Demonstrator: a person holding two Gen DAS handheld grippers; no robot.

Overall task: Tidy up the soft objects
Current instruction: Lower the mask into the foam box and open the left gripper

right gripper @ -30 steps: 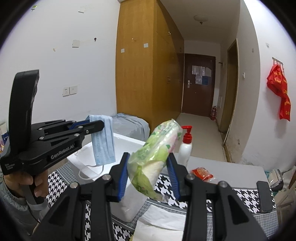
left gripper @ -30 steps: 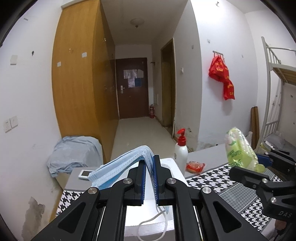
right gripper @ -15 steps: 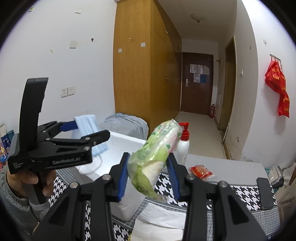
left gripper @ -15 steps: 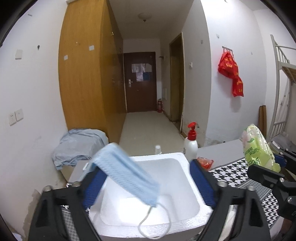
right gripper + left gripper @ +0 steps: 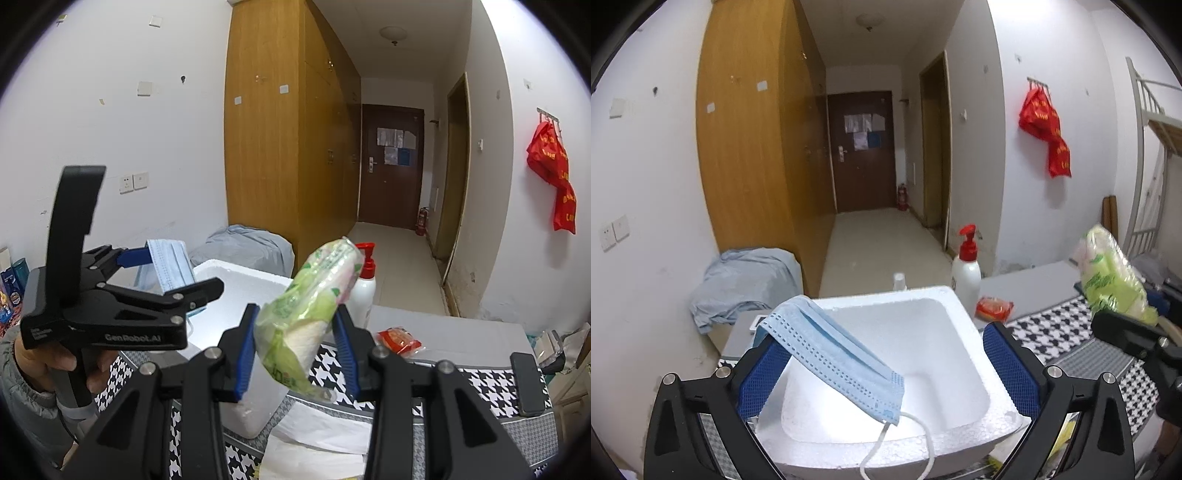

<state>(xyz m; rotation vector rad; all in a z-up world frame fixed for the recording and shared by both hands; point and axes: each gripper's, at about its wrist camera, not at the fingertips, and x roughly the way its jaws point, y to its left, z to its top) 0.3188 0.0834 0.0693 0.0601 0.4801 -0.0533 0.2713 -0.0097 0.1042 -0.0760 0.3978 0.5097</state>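
My left tongs (image 5: 886,365) have just opened wide, mask (image 5: 831,354) draped on one pad above the box (image 5: 964,332); right tongs (image 5: 295,350) grip the tissue pack (image 5: 314,306).

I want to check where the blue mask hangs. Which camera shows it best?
The left wrist view: the blue mask fills the foreground, draped over one finger above the foam box. The right wrist view shows only its upper part.
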